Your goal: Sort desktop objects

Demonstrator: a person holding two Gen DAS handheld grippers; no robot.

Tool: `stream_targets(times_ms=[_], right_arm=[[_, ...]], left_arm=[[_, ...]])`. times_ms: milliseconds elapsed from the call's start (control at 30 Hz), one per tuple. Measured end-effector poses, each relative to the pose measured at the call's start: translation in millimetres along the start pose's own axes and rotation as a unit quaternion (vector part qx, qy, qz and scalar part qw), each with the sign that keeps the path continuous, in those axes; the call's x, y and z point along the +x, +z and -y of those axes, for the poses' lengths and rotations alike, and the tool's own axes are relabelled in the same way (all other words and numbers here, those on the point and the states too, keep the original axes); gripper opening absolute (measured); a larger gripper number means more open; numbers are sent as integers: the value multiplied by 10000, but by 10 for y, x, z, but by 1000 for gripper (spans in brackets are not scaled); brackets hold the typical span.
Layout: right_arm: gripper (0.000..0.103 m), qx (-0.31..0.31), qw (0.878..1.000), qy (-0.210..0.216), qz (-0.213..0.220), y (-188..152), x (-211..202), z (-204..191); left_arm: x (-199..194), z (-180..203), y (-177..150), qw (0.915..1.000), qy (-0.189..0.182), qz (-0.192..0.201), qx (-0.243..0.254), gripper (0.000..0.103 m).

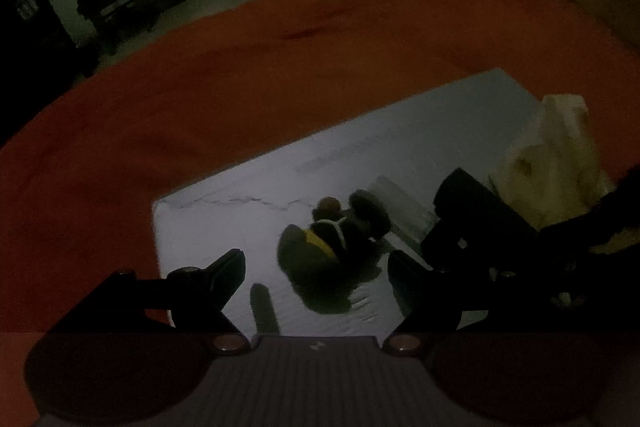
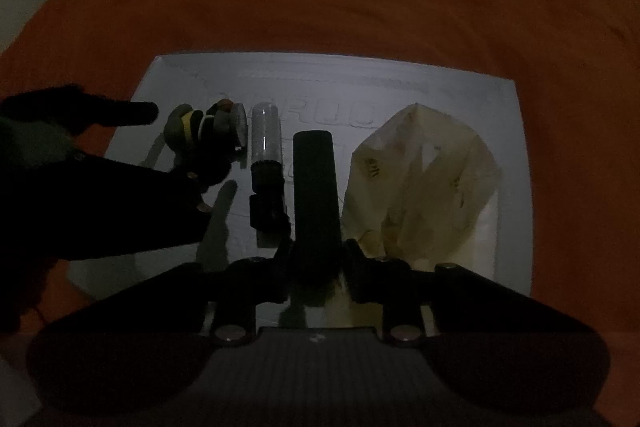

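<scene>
Right tool clamped on dark bar, level over white board; left tool apart above toy

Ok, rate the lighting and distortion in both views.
Left wrist: very dim, only the white board catches light; the toy is a murky blur; fisheye bends the red cloth. Right wrist: equally dark, the tube shows a faint glint, the bag is readable, and the cloth edges curve.
</scene>
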State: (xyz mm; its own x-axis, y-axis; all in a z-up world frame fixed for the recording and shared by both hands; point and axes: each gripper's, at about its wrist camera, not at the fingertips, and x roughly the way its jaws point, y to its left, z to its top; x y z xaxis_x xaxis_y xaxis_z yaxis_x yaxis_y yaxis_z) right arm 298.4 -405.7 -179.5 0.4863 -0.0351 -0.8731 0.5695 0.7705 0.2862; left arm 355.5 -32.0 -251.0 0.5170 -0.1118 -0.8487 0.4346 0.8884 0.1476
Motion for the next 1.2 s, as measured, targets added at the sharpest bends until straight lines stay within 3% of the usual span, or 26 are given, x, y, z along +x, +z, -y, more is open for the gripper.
stream_targets(times_ms=[367, 467, 533, 600, 700, 1200], right_arm=[[34, 29, 9999, -104, 62, 8, 90, -104], [41, 51, 9999, -129, 63, 14, 119, -144], [44, 23, 9999, -146, 56, 19, 123, -174], [44, 21, 9999, -147, 61, 17, 120, -176], [44, 63, 9999, -119, 81, 9, 107, -146], [43, 174, 9998, 3, 110, 16, 62, 16]], left_arm=[[105, -20, 45, 9993, -252, -98, 270, 77], [127, -59, 51, 9990, -353, -90, 268, 78], [156, -117, 50, 9988, -449, -82, 182, 73], [143, -159, 15, 9978, -648, -33, 97, 52], [88, -175, -47, 9970, -744, 22, 229, 32], [-99, -283, -311, 9932, -919, -36, 720, 30]])
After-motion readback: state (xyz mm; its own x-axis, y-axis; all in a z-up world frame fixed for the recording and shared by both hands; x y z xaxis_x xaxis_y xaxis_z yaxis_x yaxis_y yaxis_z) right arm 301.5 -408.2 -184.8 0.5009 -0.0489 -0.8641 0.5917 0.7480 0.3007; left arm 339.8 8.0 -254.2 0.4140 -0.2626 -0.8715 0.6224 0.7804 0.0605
